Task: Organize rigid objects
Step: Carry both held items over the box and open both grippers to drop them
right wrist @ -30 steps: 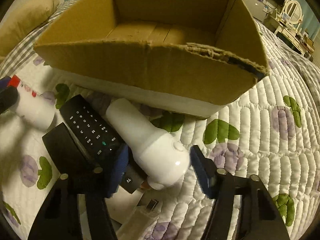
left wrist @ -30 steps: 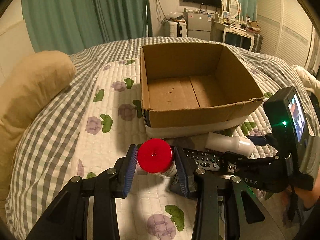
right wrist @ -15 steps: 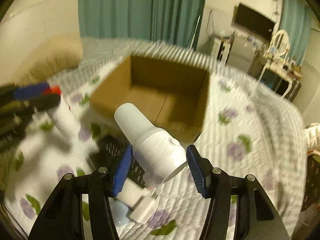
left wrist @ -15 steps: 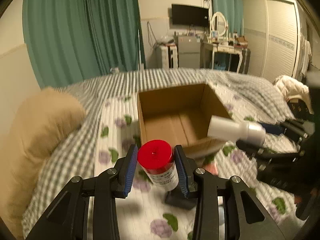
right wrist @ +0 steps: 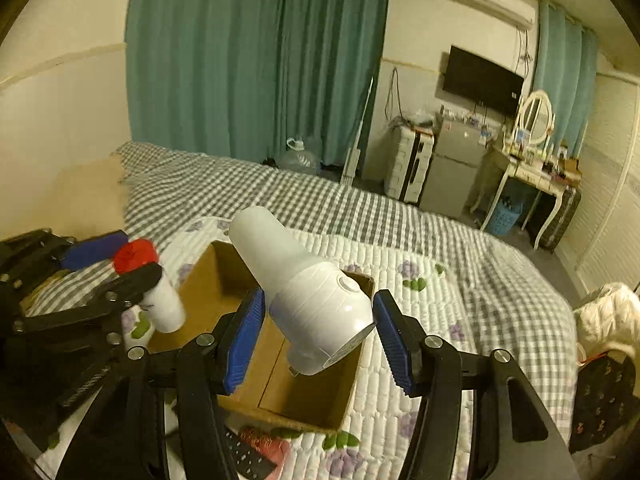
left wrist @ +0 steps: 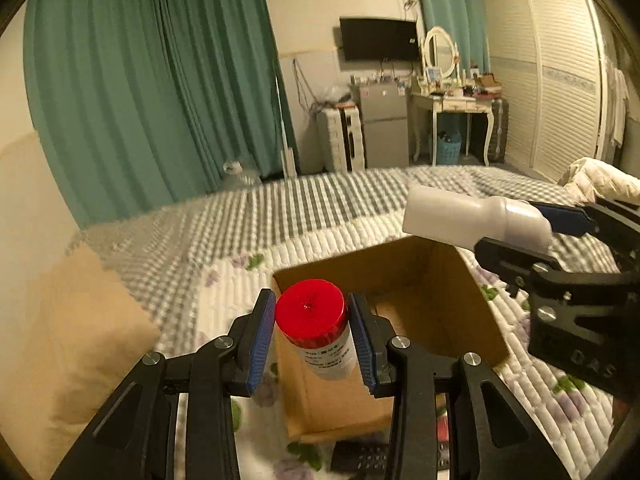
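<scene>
My left gripper (left wrist: 312,340) is shut on a white bottle with a red cap (left wrist: 316,332) and holds it in the air above the near left corner of an open cardboard box (left wrist: 452,320) on the bed. My right gripper (right wrist: 320,336) is shut on a white flashlight-shaped device (right wrist: 304,288), held high over the box (right wrist: 224,276). The device also shows in the left wrist view (left wrist: 472,220), above the box's far right corner. The red-capped bottle also shows in the right wrist view (right wrist: 148,280), left of the box.
A black remote (left wrist: 360,456) and small items (right wrist: 268,444) lie on the quilt in front of the box. A tan pillow (left wrist: 72,340) lies to the left. A white jacket (right wrist: 608,320) lies at the bed's right edge. Dresser and fridge stand beyond.
Both grippers have risen from the quilt with their objects. They went from beside the box's front wall to above the box.
</scene>
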`<state>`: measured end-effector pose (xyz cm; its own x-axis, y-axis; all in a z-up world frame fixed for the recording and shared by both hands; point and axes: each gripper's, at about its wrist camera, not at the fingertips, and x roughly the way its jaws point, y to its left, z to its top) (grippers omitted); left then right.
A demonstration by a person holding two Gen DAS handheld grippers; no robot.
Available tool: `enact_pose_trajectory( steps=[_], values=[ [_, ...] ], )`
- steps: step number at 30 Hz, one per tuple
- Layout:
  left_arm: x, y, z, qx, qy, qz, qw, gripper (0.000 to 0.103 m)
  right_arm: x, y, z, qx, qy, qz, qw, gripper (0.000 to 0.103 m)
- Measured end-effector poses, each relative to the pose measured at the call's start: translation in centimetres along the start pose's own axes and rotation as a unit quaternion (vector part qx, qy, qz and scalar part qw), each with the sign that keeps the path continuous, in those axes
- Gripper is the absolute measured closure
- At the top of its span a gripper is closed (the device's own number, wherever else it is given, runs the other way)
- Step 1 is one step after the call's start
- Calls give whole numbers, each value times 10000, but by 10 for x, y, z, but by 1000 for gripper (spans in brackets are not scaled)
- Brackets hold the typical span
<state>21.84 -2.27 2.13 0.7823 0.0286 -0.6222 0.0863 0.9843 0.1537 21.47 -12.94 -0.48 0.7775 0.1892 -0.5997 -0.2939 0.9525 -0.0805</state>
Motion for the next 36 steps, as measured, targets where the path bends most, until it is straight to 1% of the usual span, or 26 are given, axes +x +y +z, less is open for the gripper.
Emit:
enact_pose_trajectory(
  steps=[5, 8, 10, 13, 15, 16, 17, 18, 23, 25, 26, 27, 28, 32, 34, 36],
  values=[
    [64, -7, -10, -90, 456, -147, 9988, 65, 46, -7, -10, 171, 311, 45, 9994, 47],
    [88, -10, -20, -150, 641, -212, 9976, 65, 65, -12, -21, 172, 421, 18, 9990, 47],
    [102, -10, -24, -158, 747, -260, 9967, 65, 80, -17, -22, 195, 490, 20, 9986, 47],
    [113, -15, -25, -122, 816, -306, 9961, 65, 92, -23, -27, 219, 564, 38, 9982, 47],
    [119, -14, -25, -163, 864, -351, 9955, 59, 96, -25, -29, 241, 577, 42, 9980, 47],
    [119, -14, -25, -177, 861, -355, 9955, 49, 98, -26, -29, 269, 584, 51, 9979, 47],
    [120, -13, -26, -198, 863, -347, 9955, 45, 101, -29, -30, 306, 597, 67, 9977, 47],
    [120, -13, -26, -217, 856, -334, 9955, 40, 103, -30, -30, 330, 612, 87, 9975, 47],
    [110, -5, -25, -335, 778, -334, 9958, 40, 110, -28, -28, 379, 679, 147, 9969, 47],
    [101, -1, -23, -413, 733, -373, 9958, 40, 110, -27, -26, 438, 624, 256, 9968, 46],
    [96, 1, -22, -438, 710, -372, 9958, 40, 107, -27, -24, 442, 578, 306, 9969, 42],
    [89, 2, -21, -440, 667, -367, 9961, 40, 102, -27, -22, 447, 527, 279, 9972, 33],
    [82, 3, -20, -427, 618, -351, 9966, 40, 97, -26, -19, 452, 483, 207, 9976, 30],
    [44, 5, -19, -305, 344, -270, 9986, 39, 62, -29, -7, 527, 286, 88, 9982, 29],
    [19, 8, -19, -280, 194, -256, 9991, 35, 40, -30, -4, 540, 200, 22, 9983, 29],
    [-5, 10, -21, -279, 58, -253, 9993, 35, 14, -29, -4, 505, 104, -94, 9986, 27]
  ],
)
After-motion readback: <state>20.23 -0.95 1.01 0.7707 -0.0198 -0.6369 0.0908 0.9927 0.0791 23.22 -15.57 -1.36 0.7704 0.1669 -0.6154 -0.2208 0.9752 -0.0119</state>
